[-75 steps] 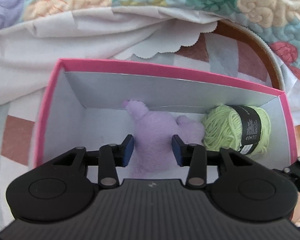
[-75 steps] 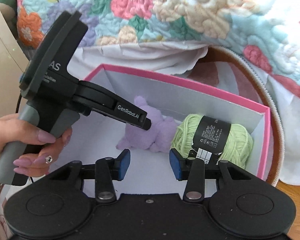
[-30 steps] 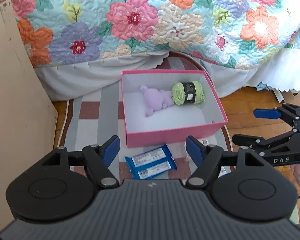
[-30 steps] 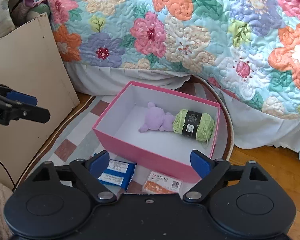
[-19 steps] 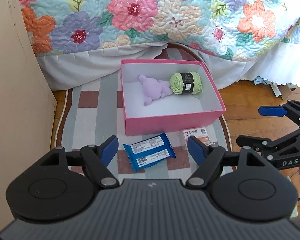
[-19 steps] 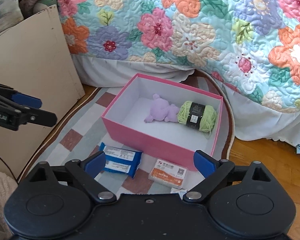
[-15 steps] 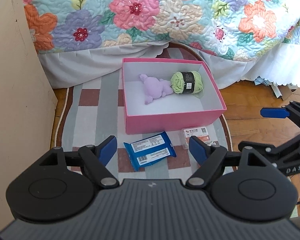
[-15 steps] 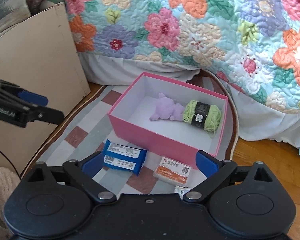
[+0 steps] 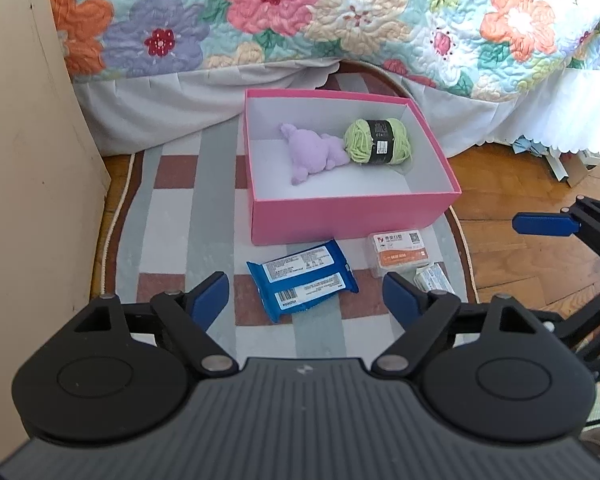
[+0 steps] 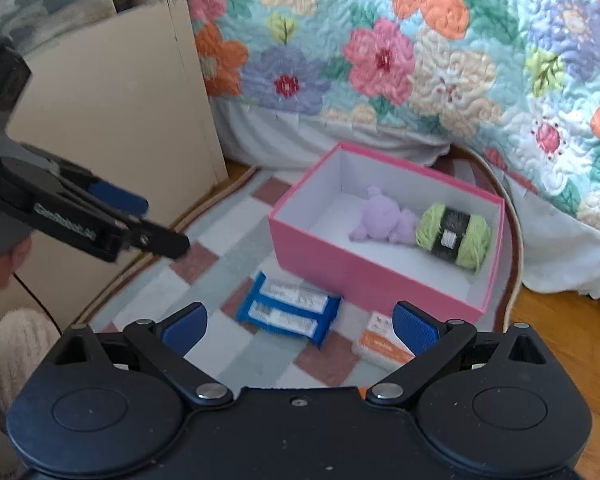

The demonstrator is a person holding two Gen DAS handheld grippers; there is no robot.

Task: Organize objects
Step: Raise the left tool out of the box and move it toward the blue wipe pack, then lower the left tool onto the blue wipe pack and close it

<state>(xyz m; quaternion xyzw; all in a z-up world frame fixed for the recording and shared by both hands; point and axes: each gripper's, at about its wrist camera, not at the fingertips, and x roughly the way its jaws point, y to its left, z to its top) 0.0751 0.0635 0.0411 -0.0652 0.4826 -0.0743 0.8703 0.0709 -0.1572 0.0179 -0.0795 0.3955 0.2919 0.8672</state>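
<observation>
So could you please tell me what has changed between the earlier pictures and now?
Both tongs have pulled up and back out of the pink box. The left tongs let go of the purple soft toy and are opening; the right tongs stand wide open. Toy and green yarn stayed in the box.

Pink box (image 9: 352, 216) holds purple plush (image 9: 314, 152) touching green yarn (image 9: 378, 142); blue packet (image 9: 302, 280) and orange-white pack (image 9: 400, 252) lie on the rug.

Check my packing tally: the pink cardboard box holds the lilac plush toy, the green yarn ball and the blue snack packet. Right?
Not quite: in the left wrist view the blue snack packet lies on the rug in front of the pink cardboard box, which holds only the lilac plush toy and green yarn ball.
</observation>
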